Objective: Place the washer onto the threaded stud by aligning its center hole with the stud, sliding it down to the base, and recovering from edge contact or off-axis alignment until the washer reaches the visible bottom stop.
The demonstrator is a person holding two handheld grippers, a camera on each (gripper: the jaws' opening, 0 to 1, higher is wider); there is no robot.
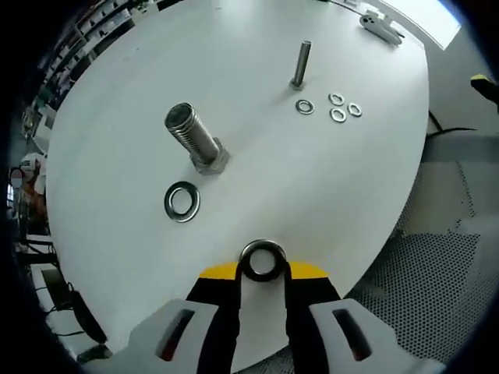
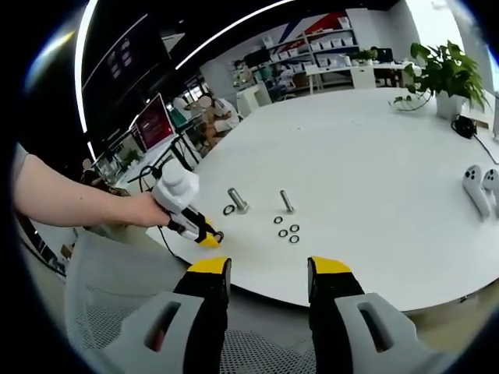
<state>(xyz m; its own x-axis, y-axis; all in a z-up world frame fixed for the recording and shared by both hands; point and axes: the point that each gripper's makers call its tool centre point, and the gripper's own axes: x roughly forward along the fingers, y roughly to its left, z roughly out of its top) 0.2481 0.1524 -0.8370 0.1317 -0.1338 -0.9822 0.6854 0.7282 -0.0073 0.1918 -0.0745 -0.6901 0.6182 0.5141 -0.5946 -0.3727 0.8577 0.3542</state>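
A white round bench [image 1: 327, 187] carries the parts. On it a thick threaded stud [image 1: 195, 136] stands upright on a hex base, with a large washer [image 1: 182, 201] lying flat just beside that base. Farther across stands a thinner stud [image 1: 301, 64], and near its foot lie four small washers [image 1: 337, 107] in a loose cluster. At the far edge rests a white controller [image 1: 382, 28]. In the right gripper view a potted plant [image 2: 444, 74] stands on the bench's far side.

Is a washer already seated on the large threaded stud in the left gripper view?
No. The large stud is bare, one large washer lies flat beside its base, and the left hand-held gripper holds another.
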